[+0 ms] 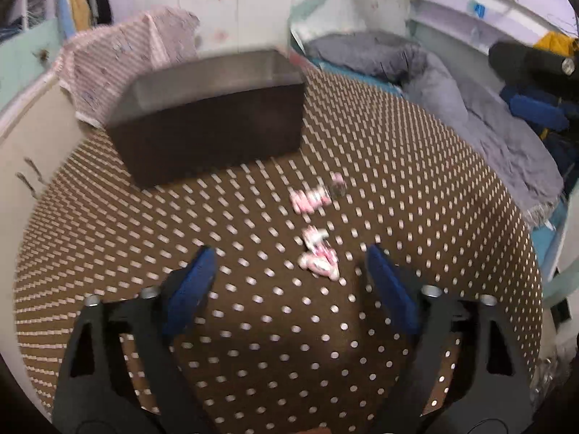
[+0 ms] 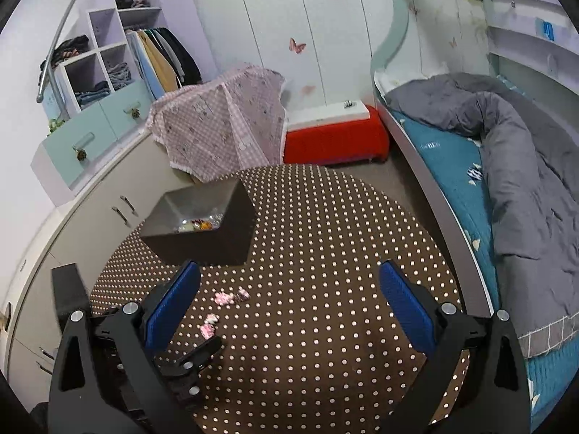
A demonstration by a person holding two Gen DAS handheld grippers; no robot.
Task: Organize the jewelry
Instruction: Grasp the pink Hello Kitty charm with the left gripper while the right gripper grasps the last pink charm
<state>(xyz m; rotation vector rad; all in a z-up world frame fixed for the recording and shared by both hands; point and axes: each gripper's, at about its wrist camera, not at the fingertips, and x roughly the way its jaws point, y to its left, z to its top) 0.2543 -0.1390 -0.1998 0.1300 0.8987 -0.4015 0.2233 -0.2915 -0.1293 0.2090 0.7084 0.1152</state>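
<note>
Both claws gape above pink jewelry (image 1: 318, 253) near dark box (image 1: 206, 123)

This is a bedroom in a home: a bed with a teal sheet (image 2: 448, 166) and rumpled grey duvet (image 2: 521, 152) runs along one wall, beside white wardrobe doors with butterfly stickers (image 2: 282, 18) and open lilac shelving holding folded and hanging clothes (image 2: 108, 54).

The counter (image 2: 325, 253) wears a matt dotted cloth; the dark box (image 2: 231, 238) looks matt; its lining (image 2: 195, 206) slightly shiny.
</note>
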